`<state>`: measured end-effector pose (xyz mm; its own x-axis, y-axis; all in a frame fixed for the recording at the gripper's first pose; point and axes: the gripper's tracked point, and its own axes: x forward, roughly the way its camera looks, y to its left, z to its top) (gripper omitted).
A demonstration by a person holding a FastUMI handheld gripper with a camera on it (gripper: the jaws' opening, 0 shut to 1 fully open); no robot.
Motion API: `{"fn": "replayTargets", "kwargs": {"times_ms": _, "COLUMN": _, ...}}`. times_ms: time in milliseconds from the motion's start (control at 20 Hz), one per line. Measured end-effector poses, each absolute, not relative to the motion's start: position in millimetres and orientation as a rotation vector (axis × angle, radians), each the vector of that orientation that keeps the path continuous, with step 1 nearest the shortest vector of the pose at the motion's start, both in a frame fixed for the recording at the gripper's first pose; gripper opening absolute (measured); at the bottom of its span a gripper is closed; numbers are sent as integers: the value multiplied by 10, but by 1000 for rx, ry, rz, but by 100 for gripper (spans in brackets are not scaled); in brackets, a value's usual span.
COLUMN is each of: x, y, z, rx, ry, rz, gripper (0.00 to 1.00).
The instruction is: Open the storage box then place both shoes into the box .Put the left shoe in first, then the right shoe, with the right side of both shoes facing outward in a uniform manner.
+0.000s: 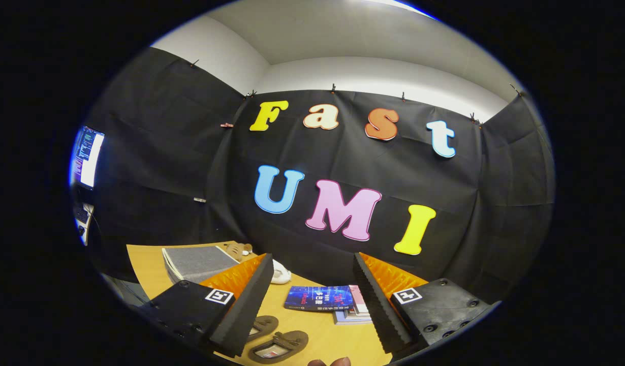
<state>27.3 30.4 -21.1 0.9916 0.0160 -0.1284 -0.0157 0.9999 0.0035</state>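
Observation:
My gripper (312, 300) is open, its two fingers spread wide above the wooden table (322, 330) with nothing between them. Two brown shoes lie low between the fingers: one (278, 345) nearest me and another (264, 325) partly hidden behind the left finger. The grey storage box (198, 262) with a flat lid lies on the table beyond the left finger, lid down. A white rounded object (280, 272) peeks out just past the left finger's tip.
A stack of books (325, 300) lies ahead between the fingers, near the right finger. A small brown plush toy (239, 249) sits behind the box. A monitor (87, 157) stands off to the left. Fingertips of a person (330, 362) show near the table's edge.

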Motion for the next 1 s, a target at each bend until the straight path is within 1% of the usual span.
{"fn": "replayTargets", "kwargs": {"times_ms": 200, "x": 550, "y": 729, "z": -192, "rx": 52, "ry": 136, "rz": 116, "gripper": 98}}
{"fn": "replayTargets", "kwargs": {"times_ms": 450, "x": 876, "y": 1384, "z": -563, "rx": 209, "ry": 247, "rz": 248, "gripper": 98}}
{"fn": "replayTargets", "kwargs": {"times_ms": 700, "x": 1160, "y": 1843, "z": -1206, "rx": 404, "ry": 382, "rz": 326, "gripper": 98}}
{"fn": "replayTargets", "kwargs": {"times_ms": 800, "x": 1251, "y": 1997, "z": -1504, "rx": 486, "ry": 456, "rz": 341, "gripper": 100}}
{"fn": "replayTargets", "kwargs": {"times_ms": 1000, "x": 1339, "y": 2339, "z": -2029, "rx": 694, "ry": 599, "rz": 388, "gripper": 99}}
